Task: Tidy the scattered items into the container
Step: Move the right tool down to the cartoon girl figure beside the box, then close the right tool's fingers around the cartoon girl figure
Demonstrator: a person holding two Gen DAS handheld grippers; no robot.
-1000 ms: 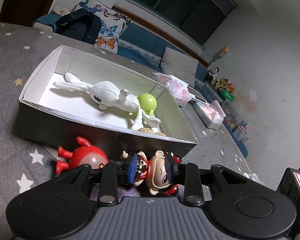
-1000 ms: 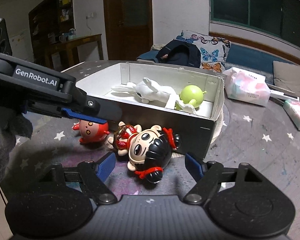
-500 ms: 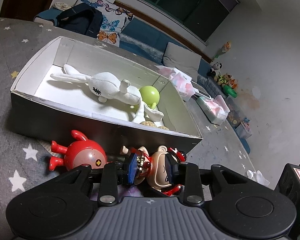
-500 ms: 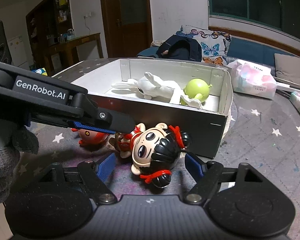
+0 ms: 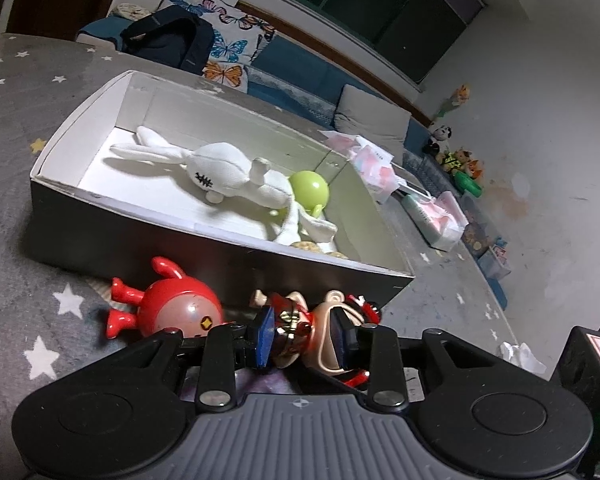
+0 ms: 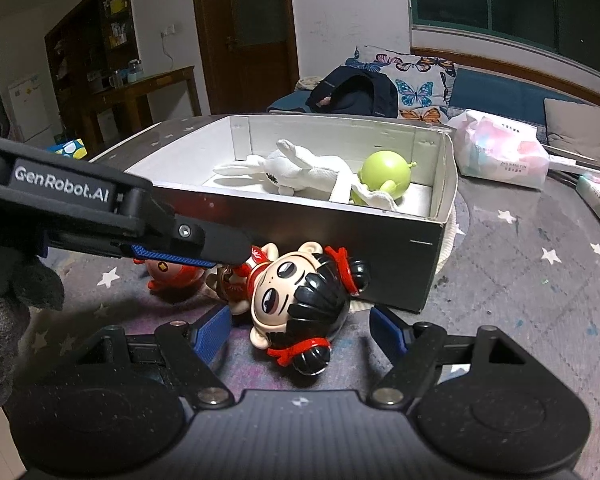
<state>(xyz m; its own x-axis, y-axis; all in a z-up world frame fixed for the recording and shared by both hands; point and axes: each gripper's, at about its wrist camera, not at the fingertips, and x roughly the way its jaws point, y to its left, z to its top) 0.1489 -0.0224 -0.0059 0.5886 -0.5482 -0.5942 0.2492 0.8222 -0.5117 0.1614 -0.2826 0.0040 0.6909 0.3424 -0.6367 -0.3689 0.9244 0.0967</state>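
Observation:
A big-headed doll with black hair and red ribbons lies on the star-patterned cloth, just in front of the box. My left gripper is shut on the doll's red body and cheek. From the right wrist, the same doll has its head between the spread blue pads of my right gripper, which is open and not touching it. A red round toy rests left of the doll against the box wall. Inside the box are a white rabbit and a green ball toy.
Tissue packs lie on the cloth to the right of the box, and crumpled paper sits near the right edge. A gloved hand holds the left gripper. Behind the table is a sofa with a dark backpack.
The doll's head has shifted a little right and nearer to the right gripper's pads. The left gripper has kept its hold, and the box sits slightly lower in its view.

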